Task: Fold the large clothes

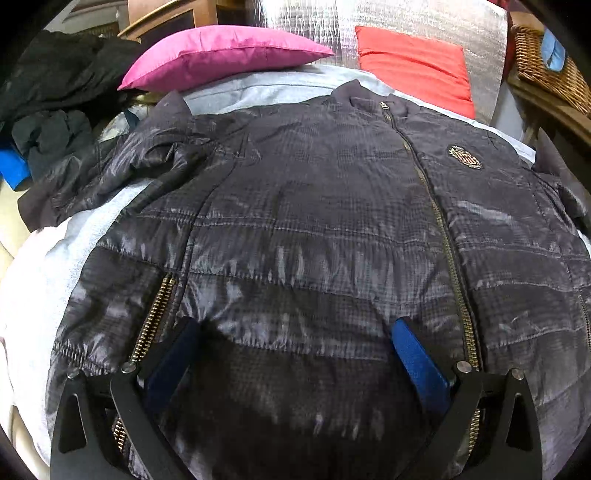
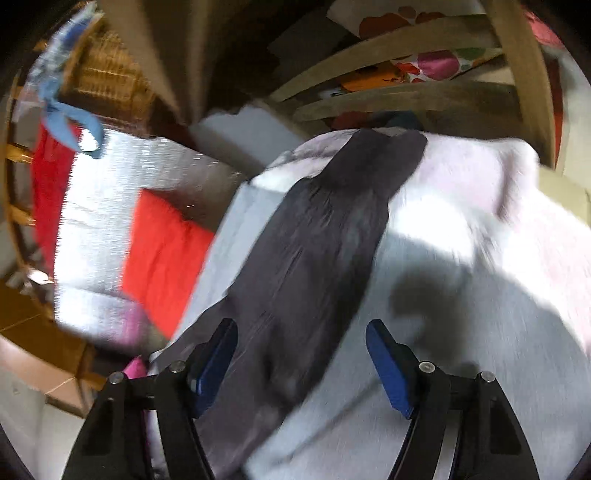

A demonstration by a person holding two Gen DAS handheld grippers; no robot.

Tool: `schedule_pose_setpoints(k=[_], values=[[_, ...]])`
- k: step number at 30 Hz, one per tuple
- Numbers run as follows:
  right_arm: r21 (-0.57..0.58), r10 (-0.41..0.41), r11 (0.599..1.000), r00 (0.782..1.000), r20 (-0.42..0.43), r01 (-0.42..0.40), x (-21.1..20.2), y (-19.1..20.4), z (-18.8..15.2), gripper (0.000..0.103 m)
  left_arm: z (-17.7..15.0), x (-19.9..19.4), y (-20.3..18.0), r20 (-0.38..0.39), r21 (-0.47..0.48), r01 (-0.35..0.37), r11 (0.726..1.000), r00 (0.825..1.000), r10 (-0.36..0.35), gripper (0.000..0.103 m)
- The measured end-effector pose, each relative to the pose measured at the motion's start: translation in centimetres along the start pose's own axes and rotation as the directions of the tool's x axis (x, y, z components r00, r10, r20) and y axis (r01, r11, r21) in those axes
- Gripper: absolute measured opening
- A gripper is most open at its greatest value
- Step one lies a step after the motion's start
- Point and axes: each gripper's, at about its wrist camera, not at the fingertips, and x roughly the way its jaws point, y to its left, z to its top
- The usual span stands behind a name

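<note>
A dark quilted zip jacket (image 1: 314,229) lies flat, front up, on a pale sheet (image 1: 33,280). Its collar points away and one sleeve (image 1: 110,177) is bunched at the left. My left gripper (image 1: 295,328) is open just above the jacket's lower front, empty. In the blurred right wrist view, the jacket's other sleeve (image 2: 317,243) stretches away over the pale sheet (image 2: 461,332). My right gripper (image 2: 301,328) is open over the near part of that sleeve, holding nothing.
A pink cushion (image 1: 221,55) and a red cushion (image 1: 417,62) lie beyond the collar against a silver quilted backing (image 1: 369,18). Dark clothes (image 1: 48,110) pile at the left. A wicker basket (image 1: 546,62) sits at the right. A wooden chair (image 2: 424,74) stands past the sleeve.
</note>
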Motion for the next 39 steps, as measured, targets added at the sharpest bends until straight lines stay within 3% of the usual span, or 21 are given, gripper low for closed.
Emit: schedule_pose_setpoints(k=[1,3,4,5,7,10,14,16,19,21,22,23,24,27,29,32,36,37,39], values=[[0.004,-0.029,1.000,1.000,-0.003,0.029,1.2,0.1,0.9,0.075,0.0,0.0,0.0,0.002,-0.002,-0.002,1.000,1.000,0.002,0.103],[-0.017,-0.078,0.997,0.997,-0.012,0.078,2.8,0.7,2.0,0.056,-0.2,0.0,-0.1,0.010,-0.006,0.001,1.000,1.000,-0.001,0.103],[-0.037,-0.104,0.994,0.994,-0.022,0.104,3.4,1.1,2.6,0.016,-0.2,-0.1,-0.2,0.010,-0.007,0.003,1.000,1.000,-0.003,0.103],[-0.074,-0.146,0.987,0.988,-0.046,0.142,4.1,2.2,3.0,0.012,-0.1,0.0,-0.2,0.011,-0.010,0.007,1.000,1.000,-0.006,0.103],[-0.220,-0.174,0.960,0.985,0.018,0.174,3.4,6.3,3.0,0.009,0.0,-0.1,-0.1,0.012,-0.014,0.011,1.000,1.000,-0.011,0.103],[-0.416,-0.120,0.897,0.988,0.098,0.150,1.0,13.8,1.4,0.009,-0.1,0.0,0.0,0.018,-0.017,0.015,1.000,1.000,-0.014,0.103],[-0.682,0.056,0.729,0.988,0.146,0.059,-3.8,27.2,-6.3,0.009,-0.1,0.0,0.2,0.019,-0.023,0.025,0.999,1.000,-0.024,0.103],[-0.765,0.149,0.643,0.985,0.093,-0.025,-5.5,32.3,-11.5,0.008,0.0,-0.1,0.3,0.020,-0.028,0.031,0.999,0.999,-0.031,0.103],[-0.886,0.196,0.448,0.980,-0.028,-0.115,-5.7,38.4,-22.5,0.009,0.0,-0.2,0.4,0.022,-0.033,0.040,0.999,0.999,-0.039,0.103],[-0.908,0.157,0.384,0.981,-0.117,-0.170,-3.9,39.5,-28.3,0.018,-0.1,-0.3,0.6,0.023,-0.036,0.046,0.998,0.999,-0.045,0.103],[-0.909,0.115,0.362,0.977,-0.178,-0.208,-2.1,39.5,-31.7,0.035,-0.1,-0.3,0.7,0.024,-0.038,0.050,0.998,0.998,-0.049,0.103],[-0.903,0.085,0.362,0.973,-0.216,-0.232,-1.1,39.2,-33.9,0.073,-0.1,-0.3,0.8,0.025,-0.040,0.054,0.998,0.998,-0.053,0.103],[-0.889,0.045,0.375,0.964,-0.264,-0.261,0.6,38.6,-35.9,0.089,-0.1,-0.3,0.8,0.025,-0.041,0.057,0.998,0.998,-0.056,0.103],[-0.843,-0.045,0.435,0.928,-0.371,-0.316,4.4,36.1,-38.4,0.089,0.0,-0.3,0.9,0.026,-0.043,0.059,0.997,0.998,-0.058,0.103],[-0.824,-0.055,0.469,0.921,-0.385,-0.316,5.5,34.2,-37.7,0.089,0.0,-0.2,0.9,0.027,-0.042,0.057,0.997,0.998,-0.056,0.103],[-0.797,-0.019,0.536,0.940,-0.342,-0.279,4.5,32.9,-34.2,0.089,0.0,-0.2,0.8,0.028,-0.042,0.056,0.998,0.998,-0.055,0.103],[-0.685,0.055,0.697,0.968,-0.244,-0.212,3.8,30.4,-27.5,0.090,-0.1,-0.2,0.7,0.028,-0.039,0.052,0.998,0.998,-0.050,0.103],[-0.662,0.040,0.727,0.974,-0.224,-0.182,4.4,29.2,-26.4,0.091,-0.2,-0.2,0.6,0.028,-0.038,0.050,0.998,0.998,-0.049,0.103],[-0.613,-0.081,0.786,0.969,-0.233,-0.082,7.2,26.3,-24.4,0.091,-0.1,-0.2,0.6,0.026,-0.037,0.050,0.998,0.998,-0.049,0.103]])
